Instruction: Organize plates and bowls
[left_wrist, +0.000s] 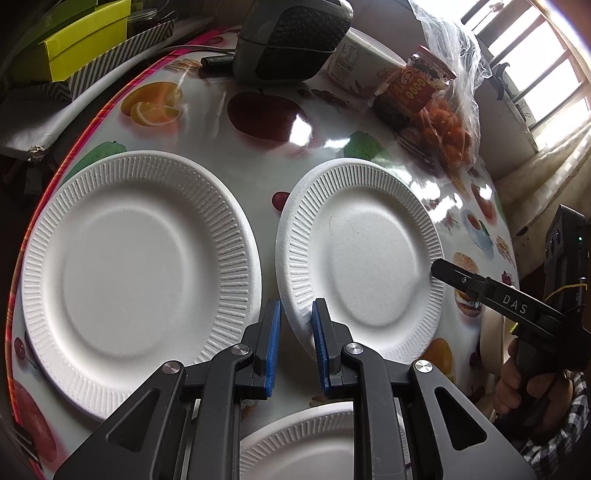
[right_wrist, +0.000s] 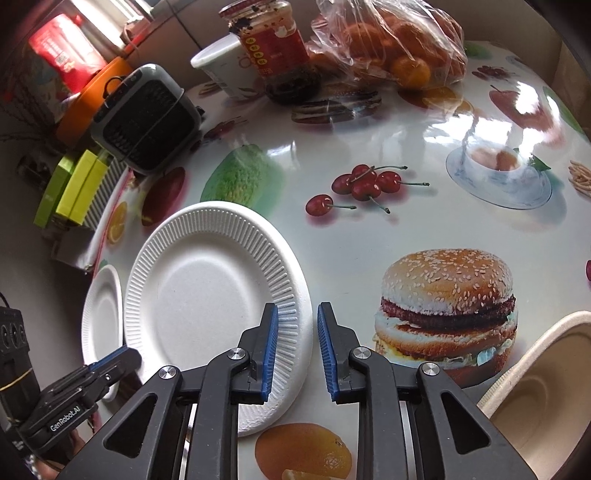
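Note:
A small white paper plate (left_wrist: 362, 254) (right_wrist: 214, 306) lies on the fruit-print tablecloth. My left gripper (left_wrist: 296, 328) (right_wrist: 122, 356) is shut on its left rim, with the rim filling the gap between the blue pads. My right gripper (right_wrist: 295, 332) (left_wrist: 443, 271) stands open astride the plate's opposite rim; one pad is over the ribbed edge, the other just outside, and neither presses on it. A larger white plate (left_wrist: 136, 266) (right_wrist: 103, 306) lies flat close beside it. A third white plate (left_wrist: 306, 439) shows below my left gripper. A beige bowl (right_wrist: 535, 398) sits at the lower right.
At the far side stand a grey fan unit (left_wrist: 291, 40), a white cup (left_wrist: 354, 62), a red-labelled jar (left_wrist: 413, 88) and a plastic bag of oranges (left_wrist: 447, 136). Yellow-green boxes (left_wrist: 85, 40) are stacked off the table edge. A person's hand (left_wrist: 524, 380) holds the right gripper.

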